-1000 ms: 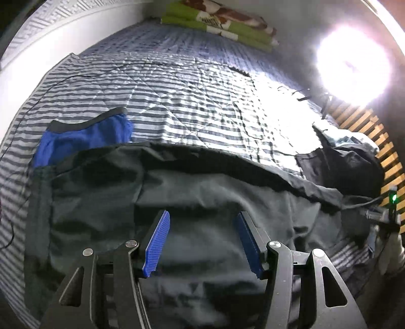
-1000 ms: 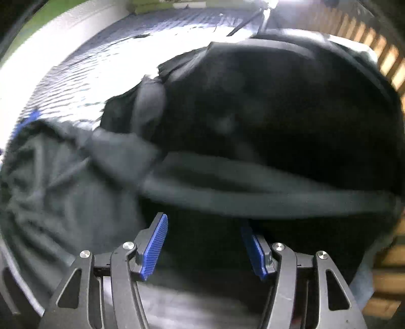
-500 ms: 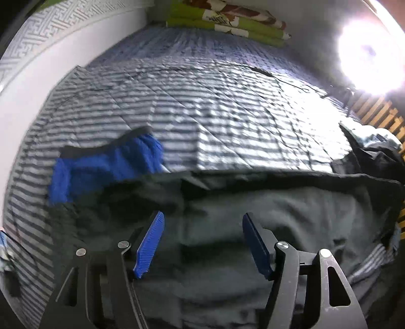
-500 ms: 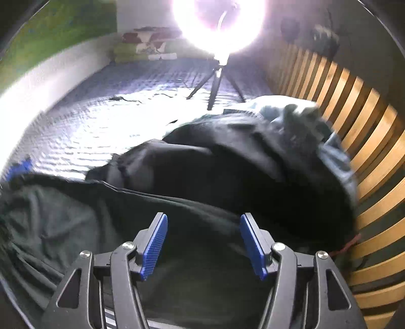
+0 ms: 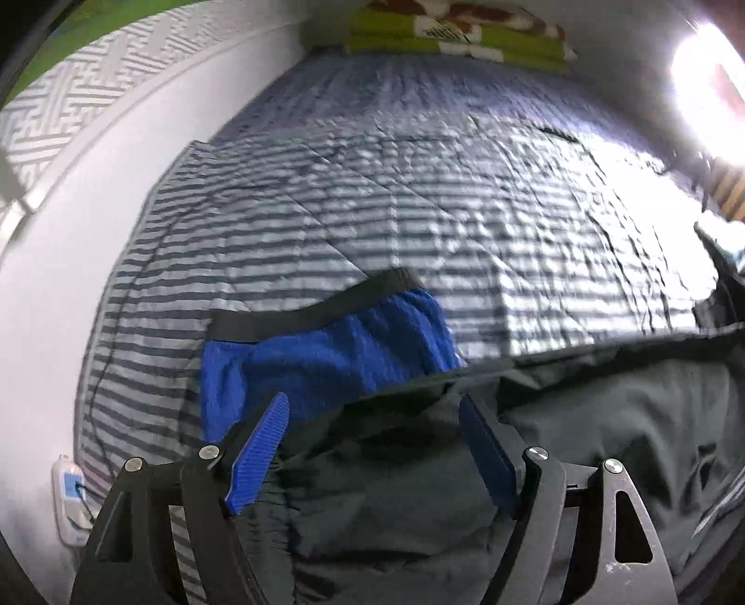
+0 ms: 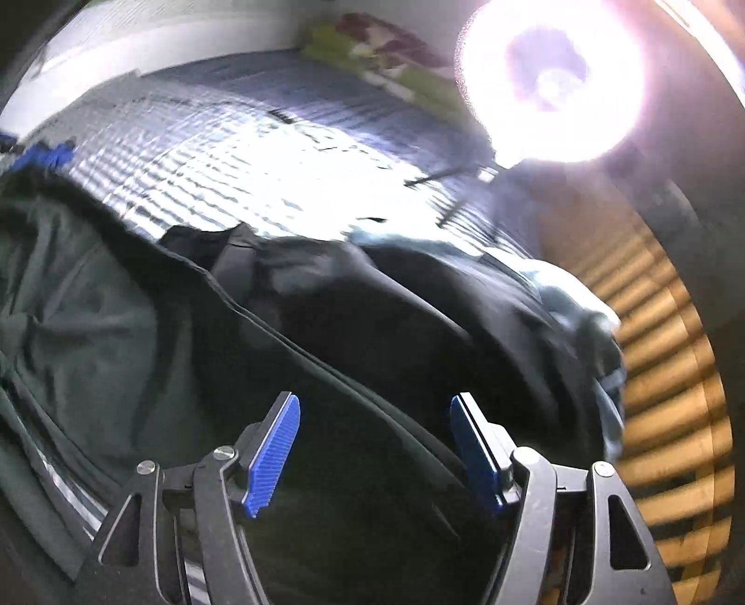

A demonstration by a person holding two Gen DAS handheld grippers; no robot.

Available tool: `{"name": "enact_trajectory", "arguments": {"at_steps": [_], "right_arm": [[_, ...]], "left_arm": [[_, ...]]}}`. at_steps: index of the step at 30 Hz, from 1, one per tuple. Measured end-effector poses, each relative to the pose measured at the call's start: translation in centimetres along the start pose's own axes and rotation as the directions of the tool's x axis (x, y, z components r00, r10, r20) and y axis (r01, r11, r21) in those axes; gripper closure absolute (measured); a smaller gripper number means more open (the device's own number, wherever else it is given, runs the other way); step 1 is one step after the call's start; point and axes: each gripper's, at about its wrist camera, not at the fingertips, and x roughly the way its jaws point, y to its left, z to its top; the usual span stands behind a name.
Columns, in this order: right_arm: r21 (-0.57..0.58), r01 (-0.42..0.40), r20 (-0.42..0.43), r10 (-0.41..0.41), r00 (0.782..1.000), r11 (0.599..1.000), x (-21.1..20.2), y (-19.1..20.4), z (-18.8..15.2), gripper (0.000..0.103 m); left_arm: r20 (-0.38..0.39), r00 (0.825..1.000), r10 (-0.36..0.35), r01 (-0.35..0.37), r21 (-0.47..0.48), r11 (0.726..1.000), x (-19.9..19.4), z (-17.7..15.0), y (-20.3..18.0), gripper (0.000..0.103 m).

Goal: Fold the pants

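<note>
Left two-finger gripper with blue ribbed pads (image 5: 372, 447): jaws spread wide, nothing between them, poised above the near edge of the dark grey-green pants (image 5: 582, 433). Right two-finger gripper with blue ribbed pads (image 6: 375, 447): likewise wide apart and empty, over the same pants (image 6: 84, 316) where they run beneath a heap of black clothing (image 6: 419, 316). Pants spread across the grey-and-white striped quilt (image 5: 372, 223), partly covering a bright blue garment with a black waistband (image 5: 335, 353). White wall (image 5: 56, 288) along the left. Folded green blanket (image 5: 447, 42) at the far end. Glaring round lamp (image 6: 554, 79) above; wooden slats (image 6: 670, 372) on the right.
</note>
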Motion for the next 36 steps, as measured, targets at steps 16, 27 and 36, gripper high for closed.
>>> {"name": "enact_trajectory", "arguments": {"at_steps": [16,27,36], "right_arm": [[-0.282,-0.072,-0.045,0.061,0.997,0.957,5.2,8.3,6.1,0.031],[-0.341,-0.109,-0.103,0.078,0.992,0.934,8.5,11.8,6.0,0.036],[-0.308,-0.14,-0.096,0.116,0.989,0.941,5.9,12.5,5.4,0.101]], "left_arm": [[-0.068,0.997,0.038,-0.031,0.103,0.994,6.5,0.5,-1.3,0.02],[-0.059,0.998,-0.031,0.037,0.109,0.993,7.2,-0.8,-2.6,0.06],[0.008,1.0,-0.02,0.019,0.052,0.998,2.9,-1.3,-1.2,0.1]]}}
